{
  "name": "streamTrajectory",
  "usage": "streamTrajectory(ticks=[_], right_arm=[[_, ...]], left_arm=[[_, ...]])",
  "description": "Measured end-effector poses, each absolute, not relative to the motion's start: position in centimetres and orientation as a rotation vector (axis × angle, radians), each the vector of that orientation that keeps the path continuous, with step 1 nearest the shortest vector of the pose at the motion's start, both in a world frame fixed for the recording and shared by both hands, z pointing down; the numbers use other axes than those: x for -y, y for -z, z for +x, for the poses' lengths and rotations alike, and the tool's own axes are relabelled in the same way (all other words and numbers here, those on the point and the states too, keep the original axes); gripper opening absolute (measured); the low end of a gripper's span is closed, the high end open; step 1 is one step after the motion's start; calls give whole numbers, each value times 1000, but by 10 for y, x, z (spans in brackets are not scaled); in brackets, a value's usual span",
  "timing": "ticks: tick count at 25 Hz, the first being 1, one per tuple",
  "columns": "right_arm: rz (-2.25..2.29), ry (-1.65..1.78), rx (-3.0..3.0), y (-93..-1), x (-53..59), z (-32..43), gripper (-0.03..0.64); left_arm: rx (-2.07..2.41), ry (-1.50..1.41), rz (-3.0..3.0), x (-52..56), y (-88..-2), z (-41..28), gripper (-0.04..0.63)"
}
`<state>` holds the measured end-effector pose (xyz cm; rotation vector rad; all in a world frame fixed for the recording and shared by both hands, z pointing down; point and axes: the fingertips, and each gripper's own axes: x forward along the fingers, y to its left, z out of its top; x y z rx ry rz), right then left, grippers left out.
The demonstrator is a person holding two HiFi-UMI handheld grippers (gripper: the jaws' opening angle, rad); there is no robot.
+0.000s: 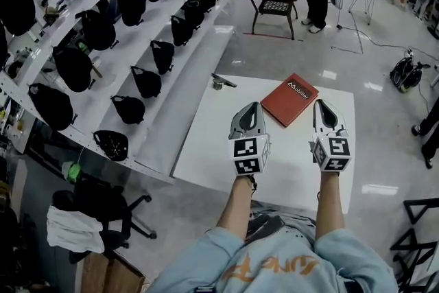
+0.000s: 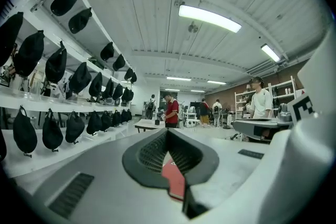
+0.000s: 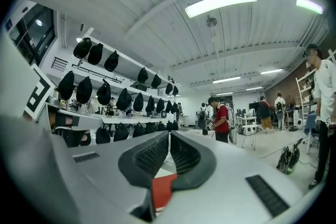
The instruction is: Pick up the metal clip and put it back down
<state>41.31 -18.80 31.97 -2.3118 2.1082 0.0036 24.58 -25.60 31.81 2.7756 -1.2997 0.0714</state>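
Both forearms reach straight out from the bottom middle of the frame, side by side. The left gripper [image 1: 248,110] and right gripper [image 1: 324,106] hover over the white table [image 1: 206,141], jaws squeezed together on nothing. Just past them sits a red book [image 1: 290,99]. The metal clip [image 1: 223,81] lies untouched at the table's far left corner.

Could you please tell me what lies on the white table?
On the white table: a red book and, at its far left corner, a metal clip. The left gripper and right gripper cover patches of it.
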Motion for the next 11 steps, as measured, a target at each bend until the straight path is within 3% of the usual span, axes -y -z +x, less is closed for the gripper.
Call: streamTrajectory(ticks=[11], right_arm=[[-2294,-38,-2097,-318,170,436,34]], left_arm=[[1282,-47,2799,239,-318,273,9]])
